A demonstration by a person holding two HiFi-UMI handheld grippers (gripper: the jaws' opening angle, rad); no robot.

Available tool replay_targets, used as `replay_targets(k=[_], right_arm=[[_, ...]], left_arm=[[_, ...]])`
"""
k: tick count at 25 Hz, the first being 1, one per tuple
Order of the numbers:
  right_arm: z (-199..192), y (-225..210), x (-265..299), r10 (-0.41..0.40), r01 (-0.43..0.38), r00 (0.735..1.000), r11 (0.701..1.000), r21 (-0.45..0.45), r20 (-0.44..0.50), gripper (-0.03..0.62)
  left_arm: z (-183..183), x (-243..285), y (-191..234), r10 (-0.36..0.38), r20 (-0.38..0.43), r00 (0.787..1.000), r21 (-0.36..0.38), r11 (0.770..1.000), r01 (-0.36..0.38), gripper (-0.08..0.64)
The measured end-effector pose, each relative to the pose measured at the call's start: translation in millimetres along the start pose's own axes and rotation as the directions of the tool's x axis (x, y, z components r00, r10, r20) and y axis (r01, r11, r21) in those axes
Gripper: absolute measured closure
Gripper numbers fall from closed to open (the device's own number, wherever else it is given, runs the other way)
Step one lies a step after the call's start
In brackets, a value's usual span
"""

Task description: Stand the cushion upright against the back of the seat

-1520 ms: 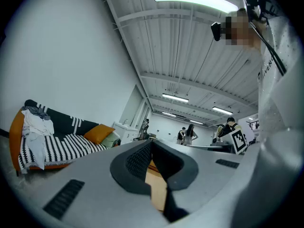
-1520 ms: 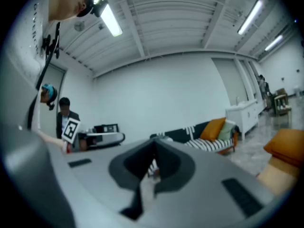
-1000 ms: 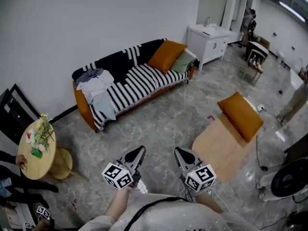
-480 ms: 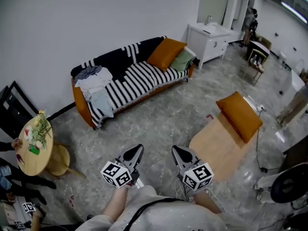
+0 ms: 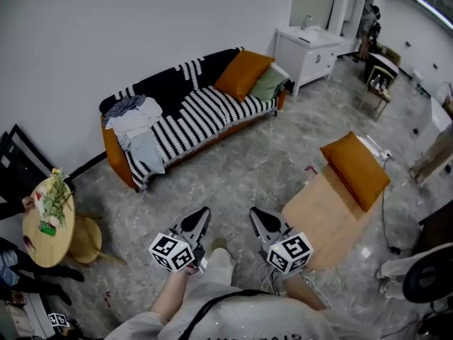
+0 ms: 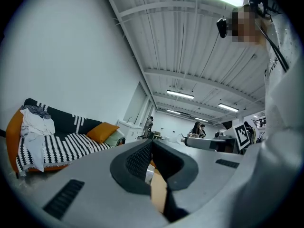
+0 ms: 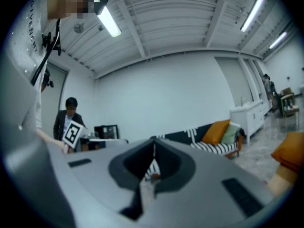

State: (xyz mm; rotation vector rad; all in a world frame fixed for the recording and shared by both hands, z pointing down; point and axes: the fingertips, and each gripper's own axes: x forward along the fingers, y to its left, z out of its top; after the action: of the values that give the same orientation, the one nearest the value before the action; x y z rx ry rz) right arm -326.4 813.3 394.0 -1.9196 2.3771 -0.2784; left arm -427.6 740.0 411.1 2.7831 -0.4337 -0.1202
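Observation:
An orange cushion (image 5: 358, 169) lies tilted on the far end of a light wooden seat (image 5: 318, 222) at the right of the head view. A second orange cushion (image 5: 244, 74) leans against the back of the striped sofa (image 5: 185, 112), with a green cushion (image 5: 270, 86) beside it. In the left gripper view the sofa cushion (image 6: 102, 132) shows far off. My left gripper (image 5: 201, 214) and right gripper (image 5: 255, 214) hang side by side low in the head view, far from both cushions. Both are shut and hold nothing; the jaws meet in the left gripper (image 6: 152, 144) and right gripper (image 7: 153, 149) views.
A pile of clothes (image 5: 136, 123) lies on the sofa's left end. A white sink cabinet (image 5: 309, 51) stands right of the sofa. A round wooden table (image 5: 46, 222) and stool (image 5: 85, 238) are at the left, a fan (image 5: 425, 280) at the bottom right. People stand far back.
The person has stepped forward: a trouser leg now shows between the grippers, and the room has shifted slightly in view. Both grippers stayed shut and side by side.

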Motion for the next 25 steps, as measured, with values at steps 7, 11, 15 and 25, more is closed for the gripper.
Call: replay_targets(k=[7,11,15,25], right_arm=[[14,-61,79,-0.034,0.034,0.999,0.999,0.015,-0.007,0.575],[18,-97,131,-0.063,0.063,0.998,0.998,0.024,-0.024,0.575],[26,-129,178,-0.090,0.091,0.996,0.995,0.038,-0.015,0.575],[16,-173,228,-0.137,0.142,0.989,0.987,0.075,-0.058,0.575]], left_arm=[[22,76,76,-0.027,-0.011,1.000,-0.006,1.000,0.027,0.535],[37,118,129,-0.045,-0.021,0.999,-0.009,0.999,0.044,0.535],[54,158,172,-0.069,-0.015,0.997,-0.007,0.998,0.069,0.535],[43,199,225,-0.087,-0.030,0.996,-0.071,0.994,0.084,0.535]])
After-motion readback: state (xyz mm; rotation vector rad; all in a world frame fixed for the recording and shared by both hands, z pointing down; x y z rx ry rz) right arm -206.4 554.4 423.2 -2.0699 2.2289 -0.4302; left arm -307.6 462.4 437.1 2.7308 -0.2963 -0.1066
